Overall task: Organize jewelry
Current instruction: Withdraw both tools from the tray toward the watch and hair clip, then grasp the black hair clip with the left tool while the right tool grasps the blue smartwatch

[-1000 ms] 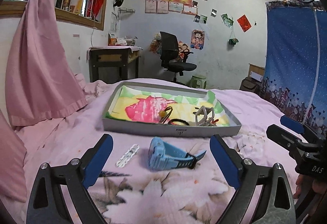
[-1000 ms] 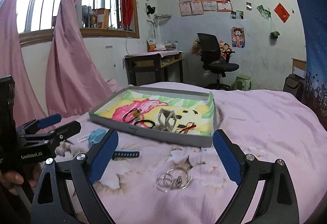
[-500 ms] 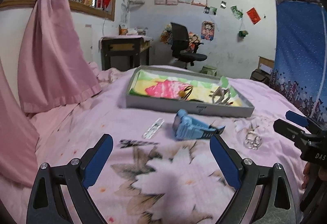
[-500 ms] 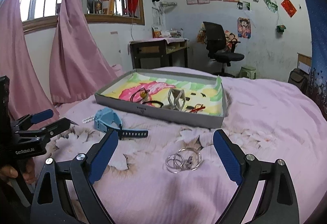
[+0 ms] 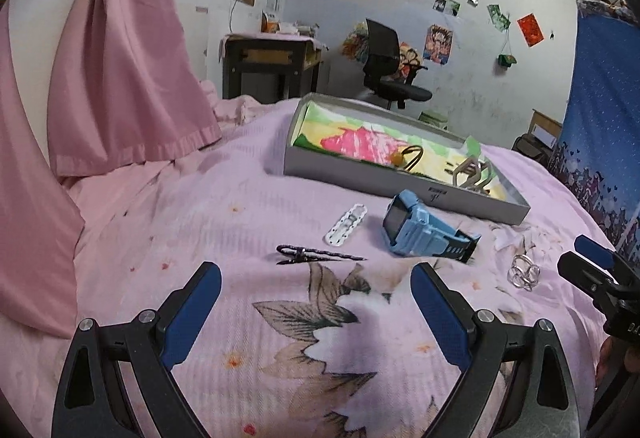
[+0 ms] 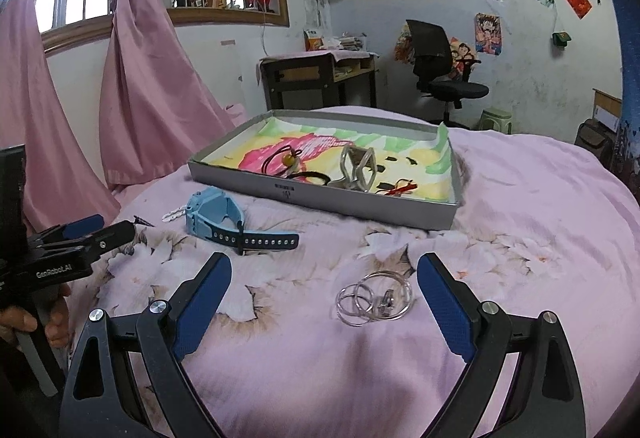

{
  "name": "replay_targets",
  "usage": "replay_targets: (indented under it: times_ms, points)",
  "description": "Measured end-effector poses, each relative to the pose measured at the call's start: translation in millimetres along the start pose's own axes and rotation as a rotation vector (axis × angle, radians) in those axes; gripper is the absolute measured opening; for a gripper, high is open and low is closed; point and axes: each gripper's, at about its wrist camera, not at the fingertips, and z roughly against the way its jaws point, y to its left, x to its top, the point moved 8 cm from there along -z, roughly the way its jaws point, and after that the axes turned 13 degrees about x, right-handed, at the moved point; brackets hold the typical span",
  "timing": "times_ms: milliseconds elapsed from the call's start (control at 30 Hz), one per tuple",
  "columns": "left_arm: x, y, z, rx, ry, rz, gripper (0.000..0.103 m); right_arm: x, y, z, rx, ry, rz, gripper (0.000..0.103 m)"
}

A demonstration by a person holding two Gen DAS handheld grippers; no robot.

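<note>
— Silver rings (image 6: 374,301) on the pink bedspread (image 6: 520,258), just ahead of the right gripper (image 6: 324,302), jaws wide, empty.
— Left gripper (image 5: 316,302)?
— Wide too; dark hairpin (image 5: 316,255), perhaps, lies just ahead.

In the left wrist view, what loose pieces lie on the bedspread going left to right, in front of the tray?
Dark hair clip → white perforated strap piece → blue watch → cluster of metal rings.
</note>
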Motion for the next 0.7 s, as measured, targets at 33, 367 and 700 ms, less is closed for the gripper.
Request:
replay_targets:
  times_ms: [33, 367, 700]
  points:
    - [0, 0, -3, 0.006, 0.01, -0.005, 0.096, 0, 1, -2, 0.004, 0.007, 0.0, 0.091]
    - [2, 8, -24, -0.023, 0.082, 0.018, 0.096, -4, 12, -40, 0.093, 0.104, -0.012, 0.091]
    - [2, 9, -43, -0.089, 0.129, 0.038, 0.09, 8, 30, -86, 0.165, 0.172, 0.029, 0.087]
